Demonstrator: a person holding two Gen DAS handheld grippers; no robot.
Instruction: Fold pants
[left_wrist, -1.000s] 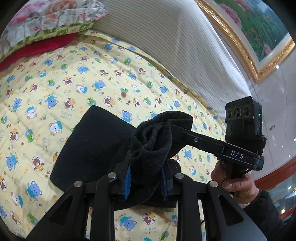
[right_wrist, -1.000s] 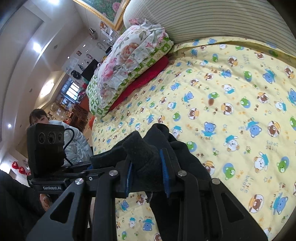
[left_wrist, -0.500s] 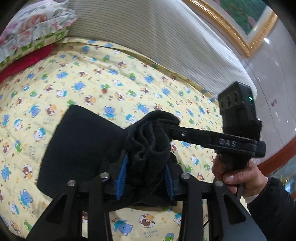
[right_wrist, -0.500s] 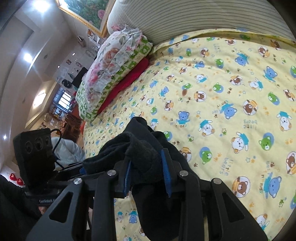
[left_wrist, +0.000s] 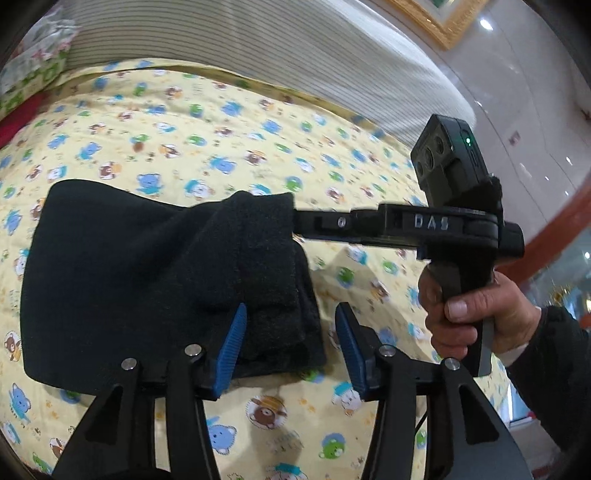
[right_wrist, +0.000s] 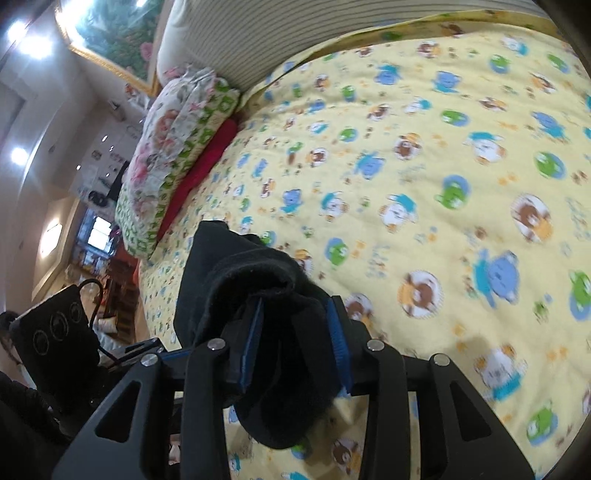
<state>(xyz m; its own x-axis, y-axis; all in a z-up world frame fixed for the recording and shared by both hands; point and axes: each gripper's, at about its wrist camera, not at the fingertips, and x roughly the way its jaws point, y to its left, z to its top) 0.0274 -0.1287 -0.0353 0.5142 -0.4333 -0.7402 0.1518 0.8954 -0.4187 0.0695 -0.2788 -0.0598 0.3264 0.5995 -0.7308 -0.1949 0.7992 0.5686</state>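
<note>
Both claws had just been opening: left gripper (left_wrist: 288, 347) stood apart, free of the black pants (left_wrist: 155, 280) folded on the bear-print quilt (left_wrist: 258, 110); right gripper (right_wrist: 295, 347) still pinched cloth.

bright ceiling glare, motion blur — fisheye-warped edges

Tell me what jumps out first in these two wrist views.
The black pants, folded into a thick wad, lie dark against the yellow cartoon-bear bedspread. The left gripper has been opening and stands clear of the fabric, while the right gripper, also opening, has cloth bunched between its blue pads. A floral pillow sits at the bed's far end.
</note>
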